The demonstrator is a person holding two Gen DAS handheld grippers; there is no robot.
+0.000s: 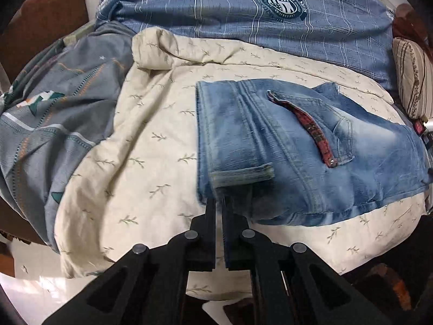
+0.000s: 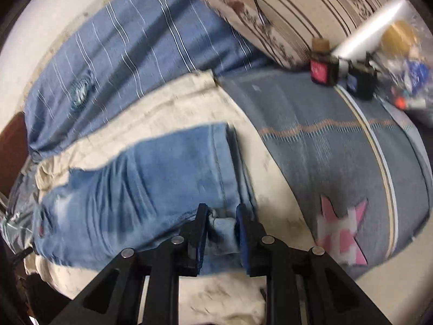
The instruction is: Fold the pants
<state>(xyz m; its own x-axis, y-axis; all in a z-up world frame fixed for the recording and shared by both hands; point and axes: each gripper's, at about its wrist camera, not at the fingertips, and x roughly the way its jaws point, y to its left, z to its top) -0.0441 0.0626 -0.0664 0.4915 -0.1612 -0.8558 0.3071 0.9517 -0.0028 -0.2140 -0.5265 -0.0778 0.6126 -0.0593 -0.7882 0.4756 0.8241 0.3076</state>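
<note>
On a bed, a pair of light blue jeans [image 1: 297, 146] is lying folded over on a cream quilt [image 1: 151, 140] printed with small leaf sprigs. A red patterned belt [image 1: 311, 130] is showing along the waistband. The left gripper [image 1: 219, 203] is pressing its 2 black fingers tightly together at the near edge of the jeans, beside a turned-up hem; whether denim is caught between them cannot be told. The right gripper [image 2: 222, 214] is standing with its fingers parted, a bunched fold of denim sitting between them, the pads not clearly pressing it. A blue plaid pillow [image 1: 270, 21] is lying beyond the quilt. A grey patterned sheet [image 2: 338, 146] is lying beside it. A clear plastic bag [image 2: 406, 62] is holding small items, too blurred to name.
</note>
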